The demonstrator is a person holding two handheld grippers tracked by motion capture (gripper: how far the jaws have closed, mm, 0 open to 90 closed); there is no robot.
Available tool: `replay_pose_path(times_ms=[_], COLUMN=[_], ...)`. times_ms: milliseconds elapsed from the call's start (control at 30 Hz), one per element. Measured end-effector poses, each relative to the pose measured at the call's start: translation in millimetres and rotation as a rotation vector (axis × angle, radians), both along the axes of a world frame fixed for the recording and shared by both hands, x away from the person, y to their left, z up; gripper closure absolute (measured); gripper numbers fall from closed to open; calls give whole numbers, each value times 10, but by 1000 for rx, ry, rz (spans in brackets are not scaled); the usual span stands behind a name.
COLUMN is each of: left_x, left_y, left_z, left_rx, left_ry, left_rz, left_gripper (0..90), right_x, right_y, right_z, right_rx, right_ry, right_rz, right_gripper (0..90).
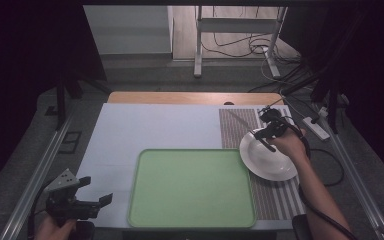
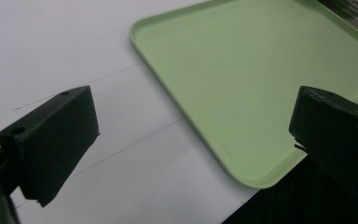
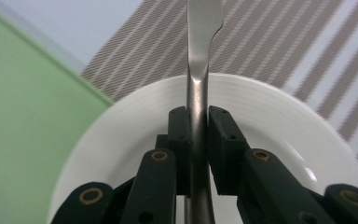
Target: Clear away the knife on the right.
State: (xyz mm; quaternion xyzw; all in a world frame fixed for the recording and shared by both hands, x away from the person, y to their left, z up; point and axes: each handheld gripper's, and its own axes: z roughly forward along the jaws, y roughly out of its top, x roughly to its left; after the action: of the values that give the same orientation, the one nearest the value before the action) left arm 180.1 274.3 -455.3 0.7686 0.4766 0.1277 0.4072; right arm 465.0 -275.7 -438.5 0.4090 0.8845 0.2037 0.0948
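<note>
Black right gripper (image 3: 198, 140) with brass-ringed screws; left gripper (image 1: 94, 191) black, seemingly grey-plated.

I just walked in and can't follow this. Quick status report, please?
Right gripper shut on knife, held above white plate. Left gripper open, empty, beside green tray. Nothing in the way.

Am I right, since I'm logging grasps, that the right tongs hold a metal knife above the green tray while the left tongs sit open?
Not quite: the right tongs hold the knife above the white plate, not the green tray, as the right gripper view shows. The left tongs are indeed open.
</note>
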Motion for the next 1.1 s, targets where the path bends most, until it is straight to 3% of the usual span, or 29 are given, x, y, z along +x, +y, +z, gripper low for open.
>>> replay_pose_path(times_ms=[200, 1100], left_x=[0, 3], left_y=[-2, -8], left_z=[0, 2], left_rx=[1, 6], left_ry=[1, 1], left_rz=[0, -1], left_gripper=[11, 12], right_x=[-190, -1130], right_y=[168, 579], right_z=[-14, -196], right_rx=[-24, -6], right_ry=[-6, 44], right_rz=[47, 198], right_gripper=[806, 805])
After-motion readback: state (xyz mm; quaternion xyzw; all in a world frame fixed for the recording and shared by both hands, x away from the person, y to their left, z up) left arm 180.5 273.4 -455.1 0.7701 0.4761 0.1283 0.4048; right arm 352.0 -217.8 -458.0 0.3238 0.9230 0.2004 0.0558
